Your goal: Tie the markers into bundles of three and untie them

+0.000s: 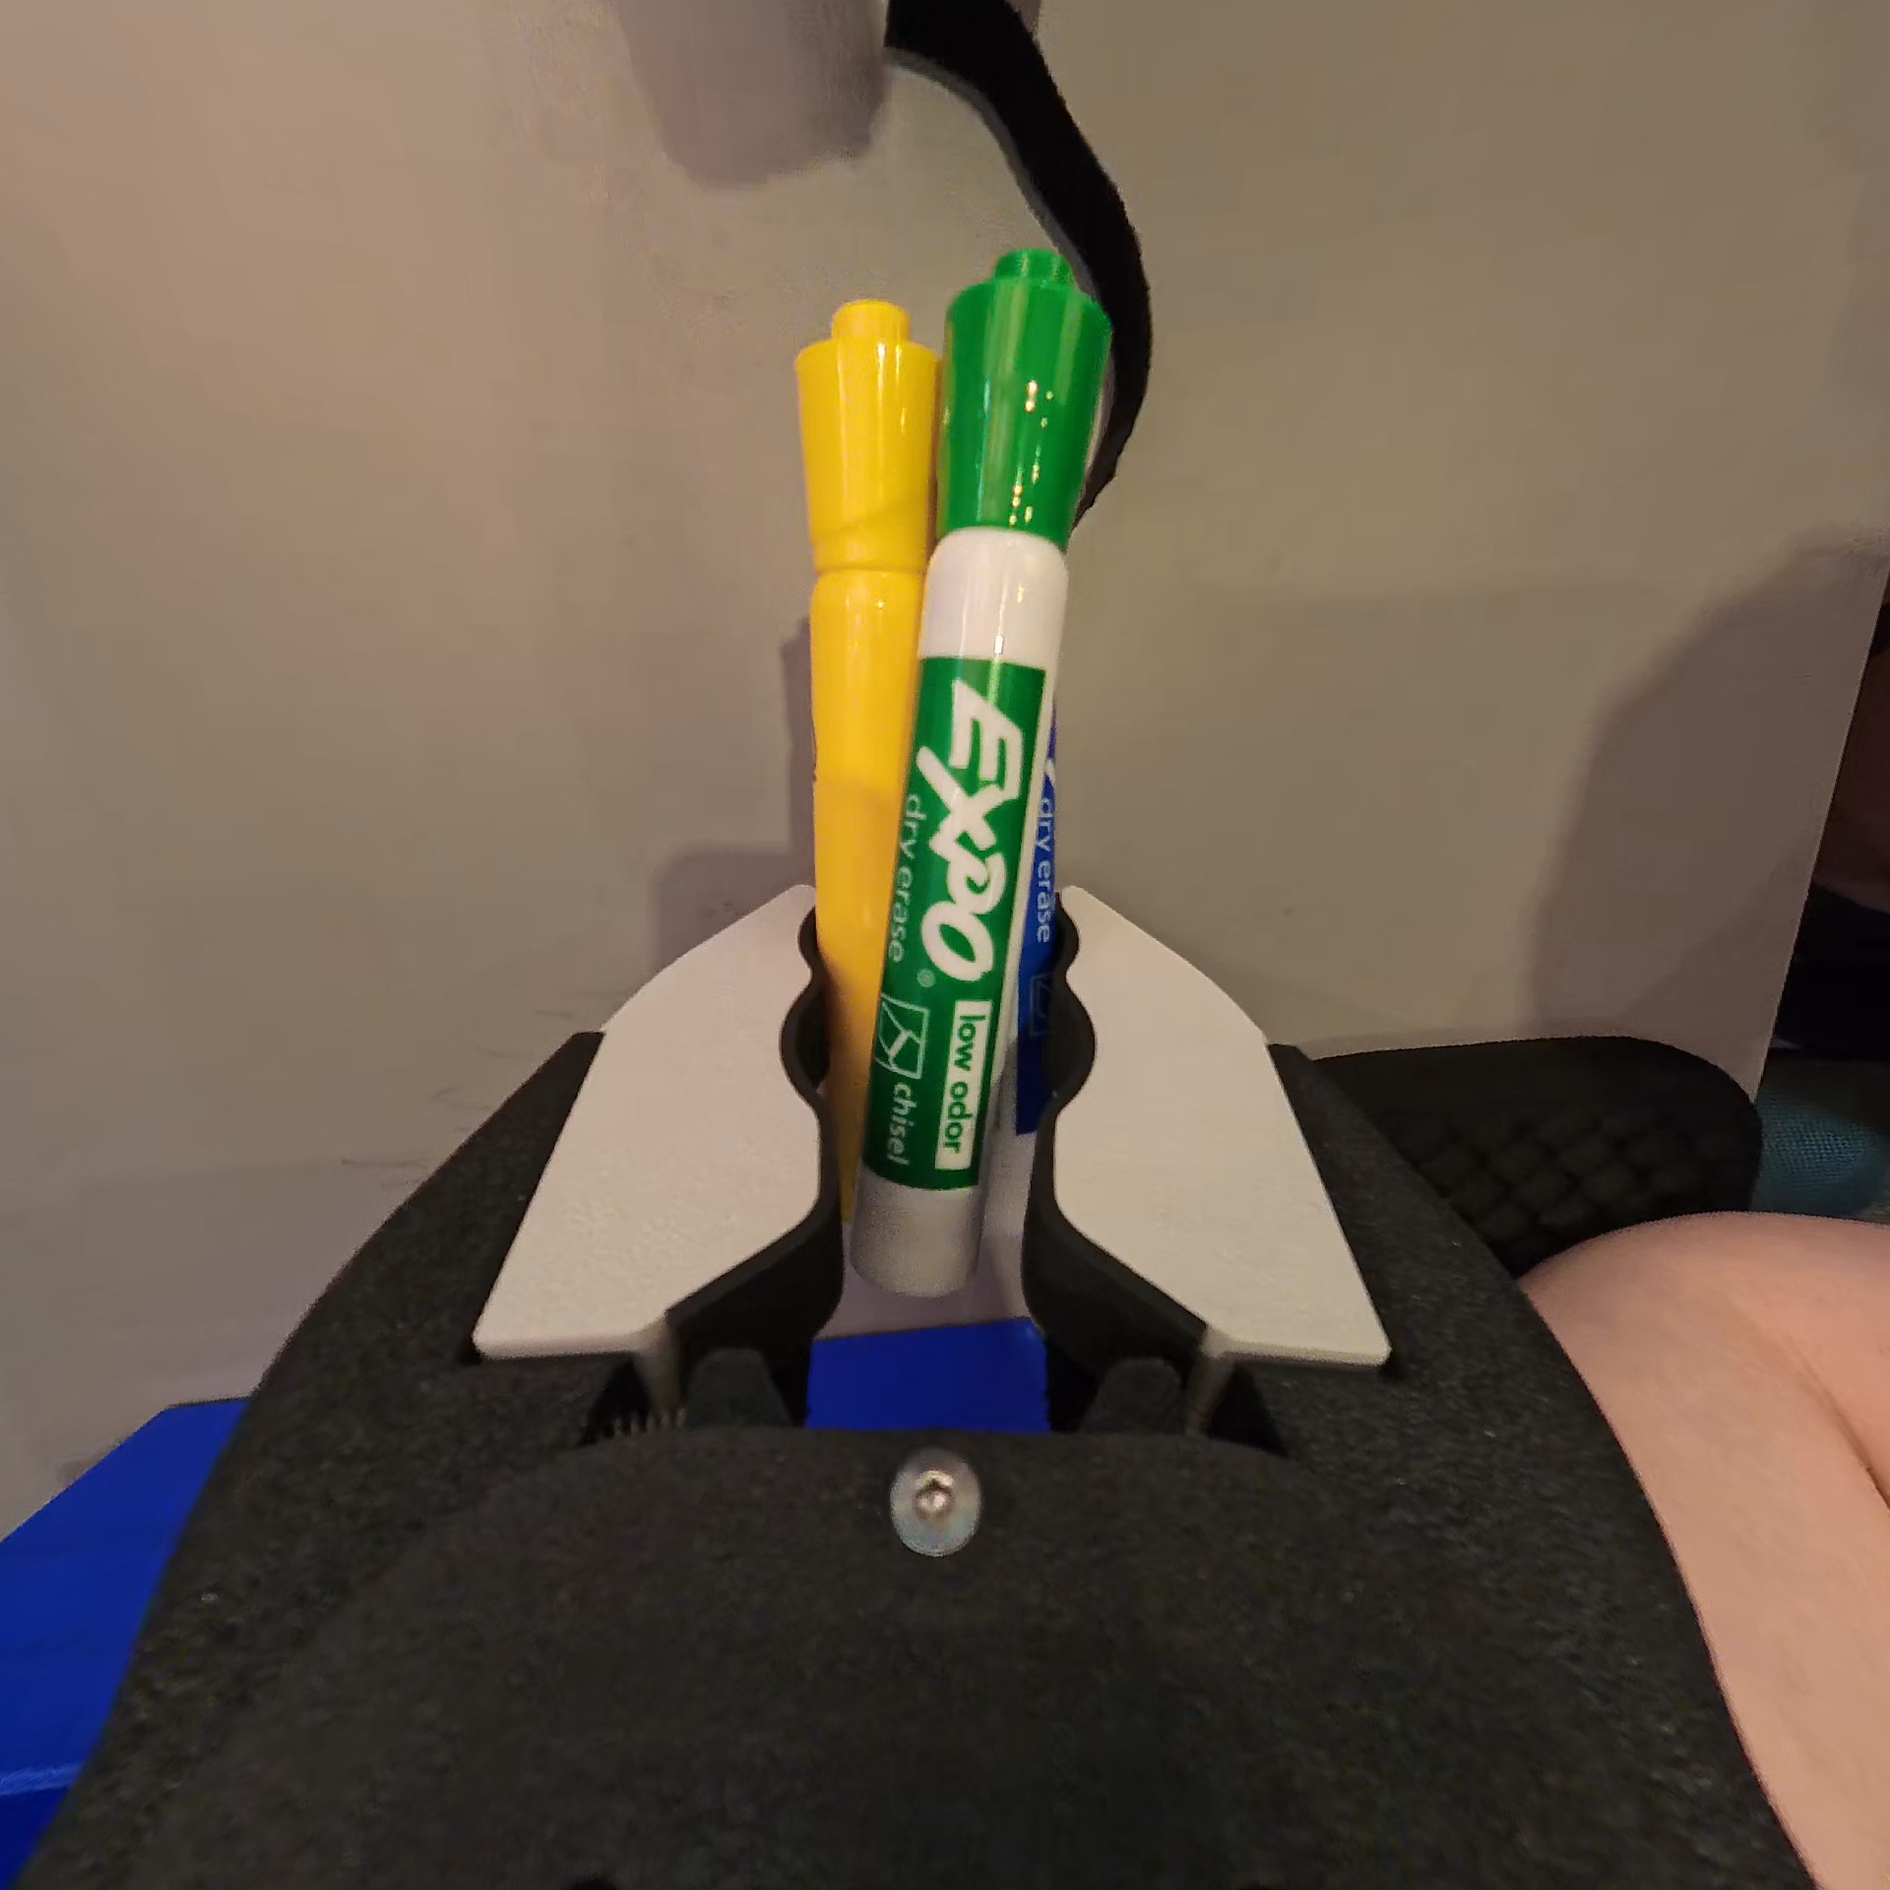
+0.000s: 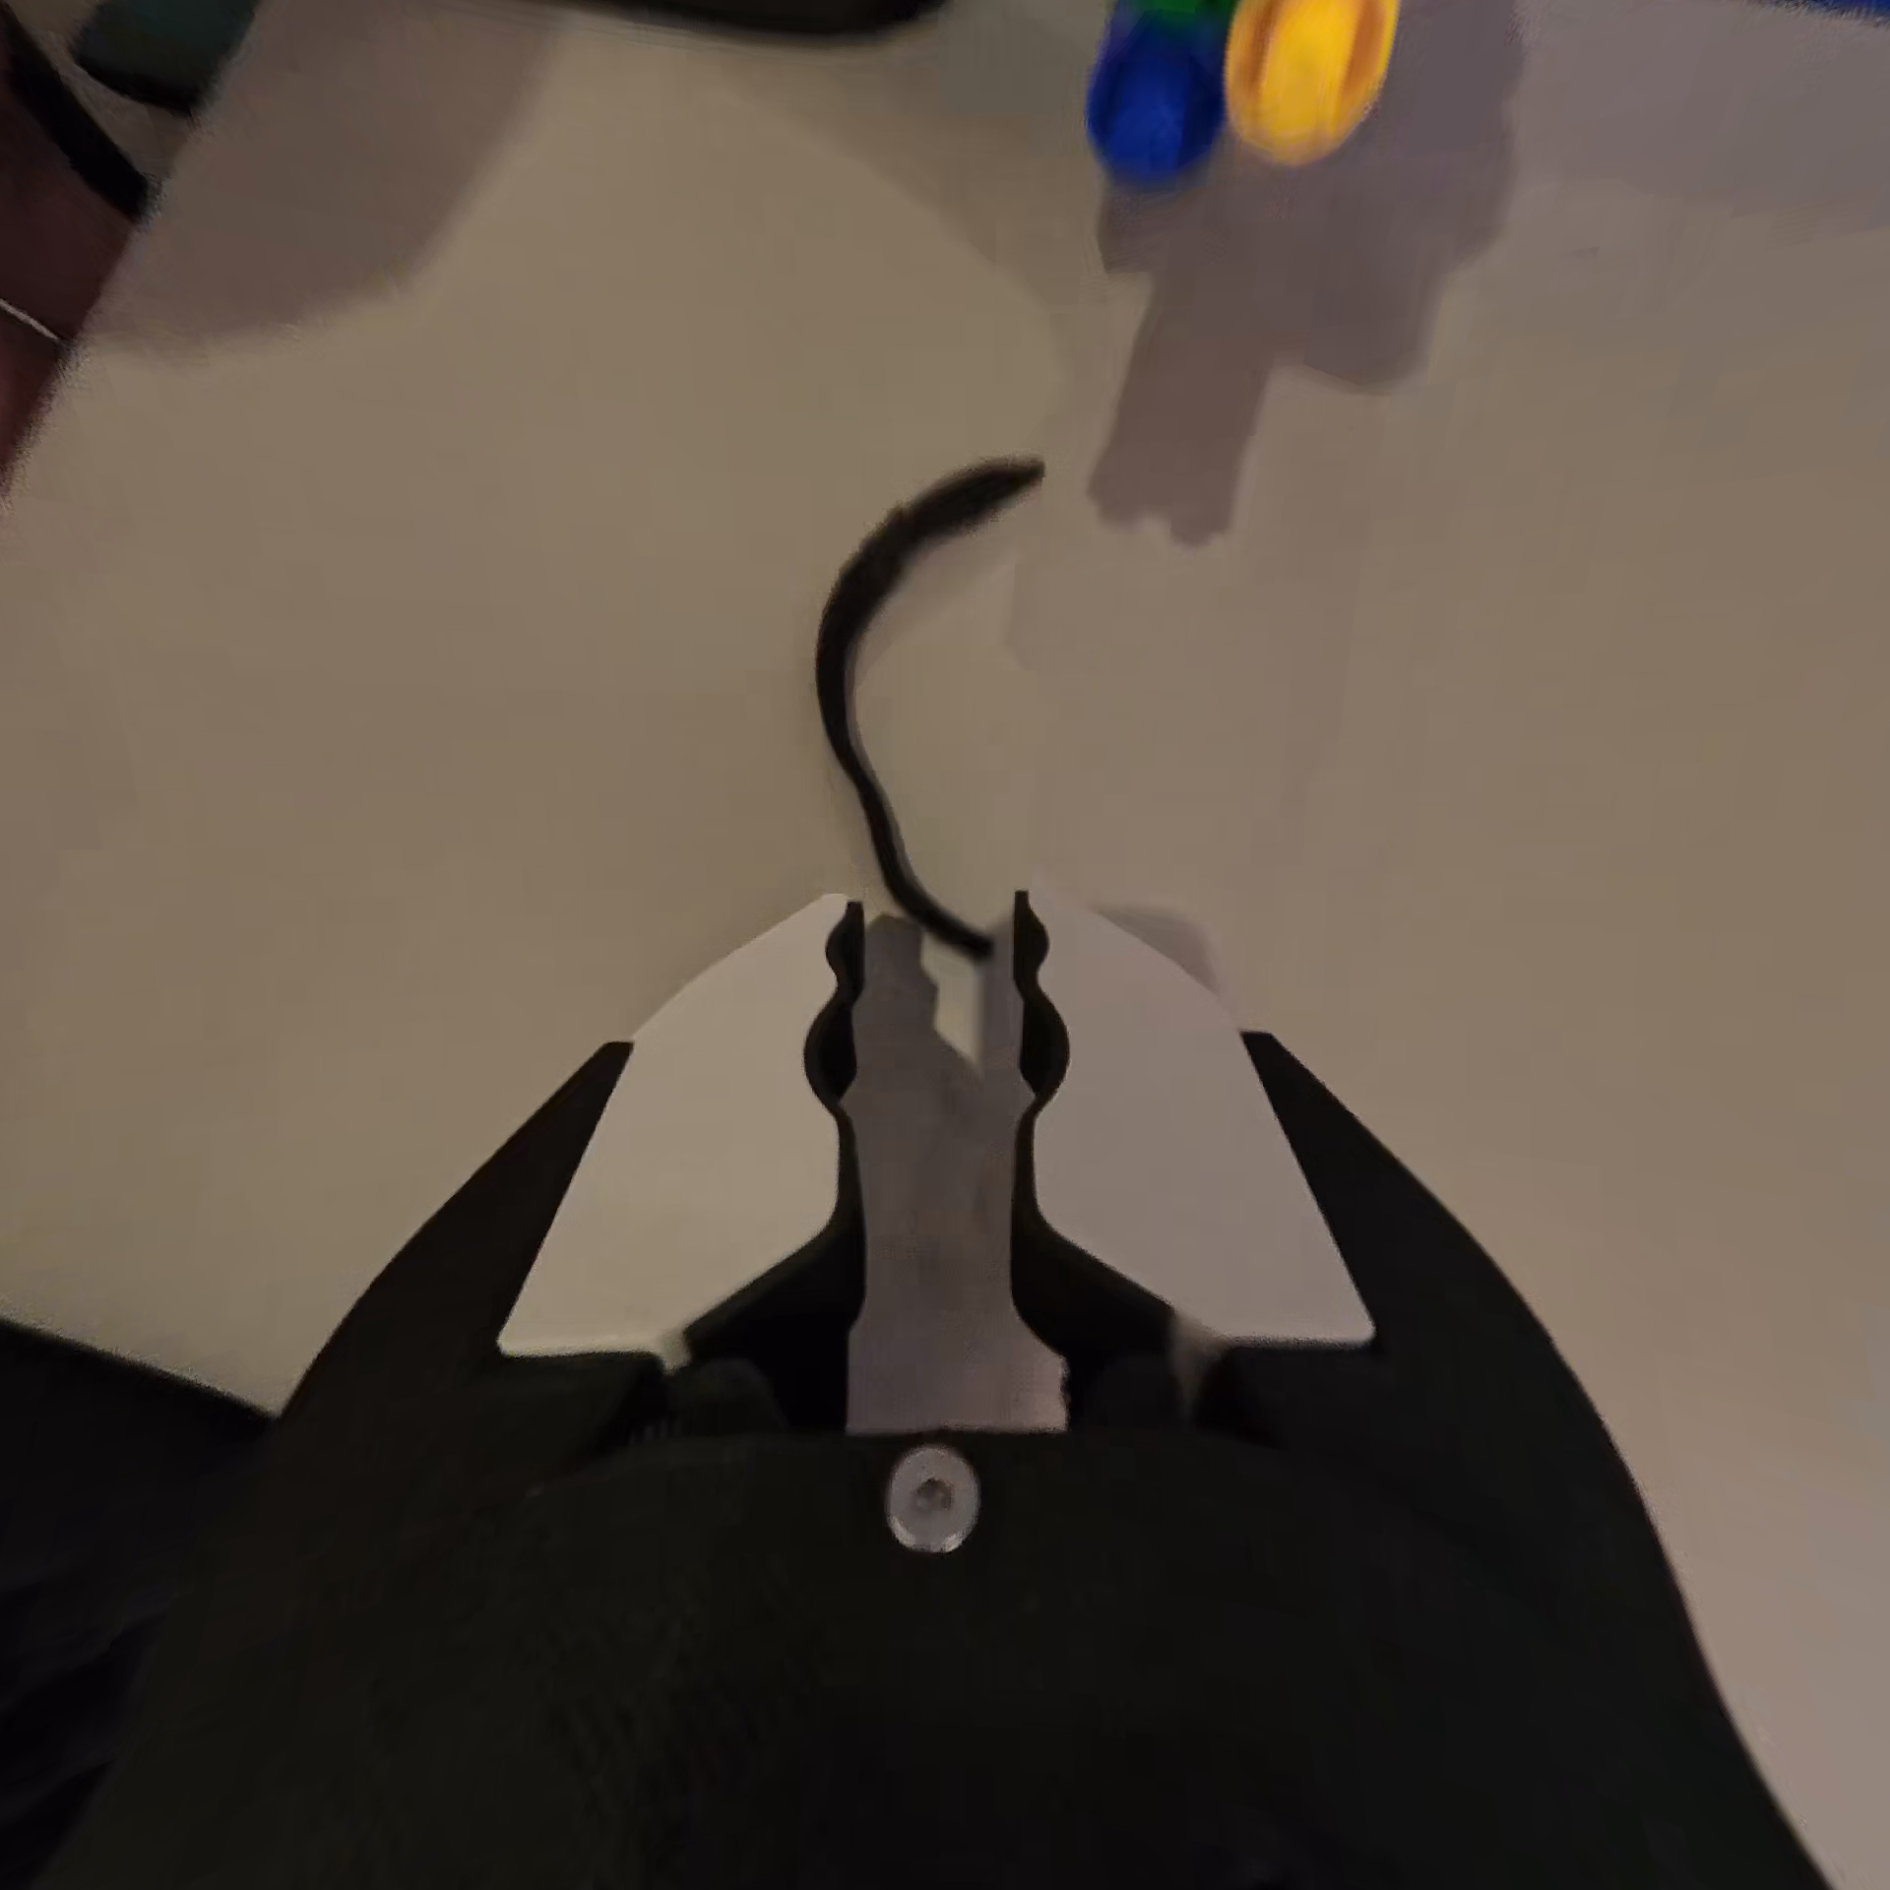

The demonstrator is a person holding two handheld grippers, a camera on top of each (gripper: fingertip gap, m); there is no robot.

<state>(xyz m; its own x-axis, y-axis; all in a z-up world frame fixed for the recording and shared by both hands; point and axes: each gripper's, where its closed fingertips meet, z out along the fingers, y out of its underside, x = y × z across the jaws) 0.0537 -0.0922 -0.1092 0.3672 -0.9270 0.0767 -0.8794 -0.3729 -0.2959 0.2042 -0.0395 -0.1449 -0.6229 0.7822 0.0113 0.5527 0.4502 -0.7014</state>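
Markers, three of them, stand upright in the left gripper (image 1: 936, 920), whose jaws pinch the green marker (image 1: 972, 818), yellow marker (image 1: 864, 655) and blue marker (image 1: 1038, 920) (mostly hidden) together. A black strap (image 1: 1084, 256) curls behind their caps. The right gripper (image 2: 936, 910) hovers over the pale table (image 2: 409, 716), jaws spread, a strap end just by one fingertip.

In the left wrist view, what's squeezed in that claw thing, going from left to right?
Left finger → yellow marker → green marker → blue marker, mostly hidden behind the green → right finger. The left gripper is shut on the three markers.
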